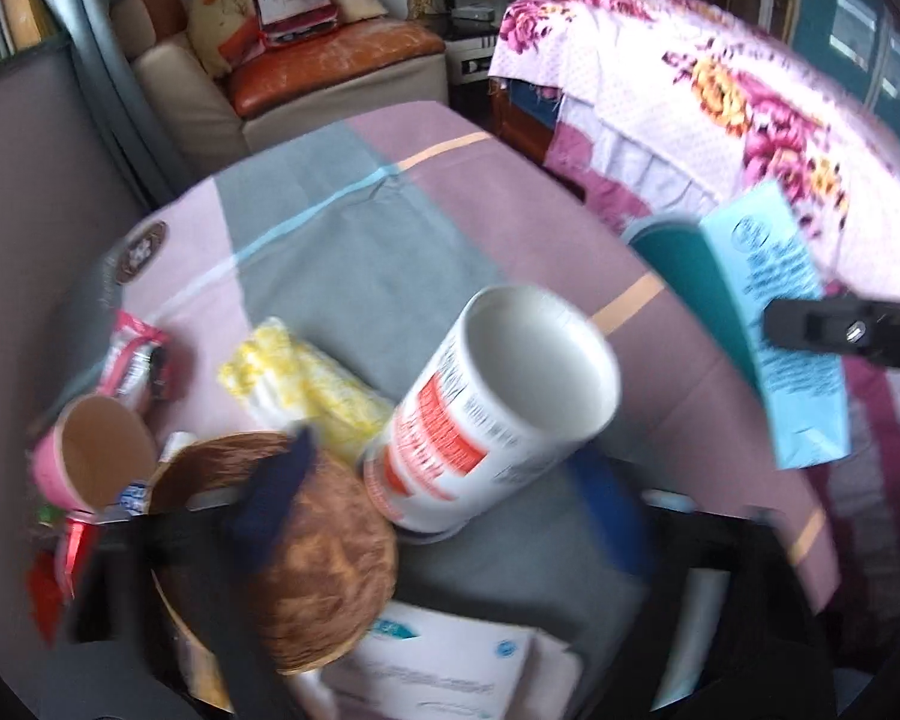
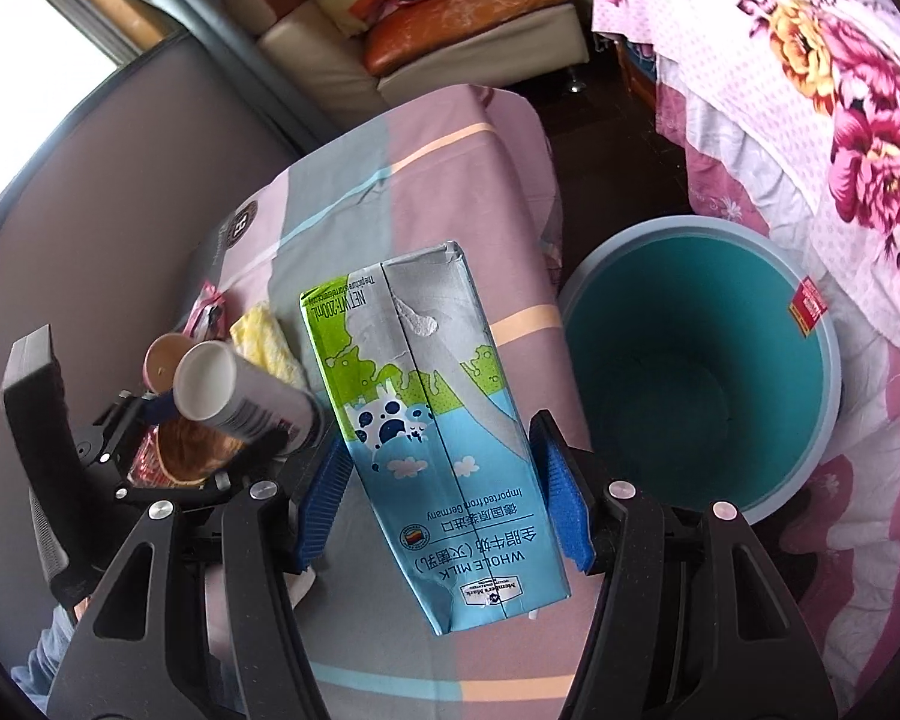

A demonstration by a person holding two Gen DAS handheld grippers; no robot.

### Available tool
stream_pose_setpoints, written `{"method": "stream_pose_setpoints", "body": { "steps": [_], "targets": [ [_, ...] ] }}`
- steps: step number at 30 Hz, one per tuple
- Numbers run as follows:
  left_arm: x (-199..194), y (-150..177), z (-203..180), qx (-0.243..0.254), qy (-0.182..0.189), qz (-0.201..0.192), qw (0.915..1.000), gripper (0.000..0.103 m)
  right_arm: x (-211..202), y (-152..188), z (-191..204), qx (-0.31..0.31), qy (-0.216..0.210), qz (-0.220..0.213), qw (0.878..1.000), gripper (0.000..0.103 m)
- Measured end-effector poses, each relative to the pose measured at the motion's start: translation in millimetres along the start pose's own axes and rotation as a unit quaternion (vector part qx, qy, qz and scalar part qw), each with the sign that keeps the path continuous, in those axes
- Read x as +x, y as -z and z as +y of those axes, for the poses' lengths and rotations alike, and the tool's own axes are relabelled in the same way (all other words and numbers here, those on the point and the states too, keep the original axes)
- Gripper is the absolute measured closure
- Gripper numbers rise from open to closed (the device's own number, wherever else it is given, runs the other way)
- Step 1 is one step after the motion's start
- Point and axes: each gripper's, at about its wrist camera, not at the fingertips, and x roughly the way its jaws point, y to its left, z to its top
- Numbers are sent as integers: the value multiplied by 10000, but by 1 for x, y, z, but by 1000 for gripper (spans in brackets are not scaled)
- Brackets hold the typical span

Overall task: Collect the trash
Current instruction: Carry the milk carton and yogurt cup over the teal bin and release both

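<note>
My right fingers (image 2: 444,510) clamp a whole-milk carton (image 2: 432,438) across its lower half, one blue pad on each side, so it hangs clear above the tabletop (image 2: 450,180) with its top end pointing away from me. I hold it low and firmly, I think, so the long box does not swing while I carry it. The teal bin (image 2: 699,384) stands open on the floor just right of the tabletop, tight against a flowered bedspread (image 2: 840,120); it looks empty apart from a red label on its inner wall. The carton is not yet over the rim, so I judge the next thing is to bring it right and let go above the opening.

My left fingers (image 1: 450,546) have a white canister (image 1: 498,414) with red print between them, open mouth tilted up and away. The view there is blurred, and the right camera shows the canister (image 2: 240,396) raised off the cloth at that gripper, so I take it as gripped, though I cannot see the pads pressing on it. Under and beside it lie more leftovers: a brown round lid or bowl (image 1: 306,552), a pink paper cup (image 1: 99,456) on its side, a yellow wrapper (image 1: 306,384) and a white box (image 1: 444,666) nearest me. They sit bunched at the near left of the tabletop.
</note>
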Motion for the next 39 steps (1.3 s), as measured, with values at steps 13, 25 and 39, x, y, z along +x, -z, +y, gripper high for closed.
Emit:
{"method": "stream_pose_setpoints", "body": {
  "steps": [13, 25, 39],
  "targets": [
    [-33, -19, 22, -500, 266, -313, 9979, 52, 15, -2, -12, 56, -197, 16, 9998, 46],
    [-38, -34, -34, -159, 977, -446, 9941, 52, -26, -5, -53, 477, 61, -573, 9972, 46],
    [42, -69, -143, 341, 2058, 103, 9779, 52, -63, -11, -150, 1292, 823, -910, 9840, 46]
  ]
}}
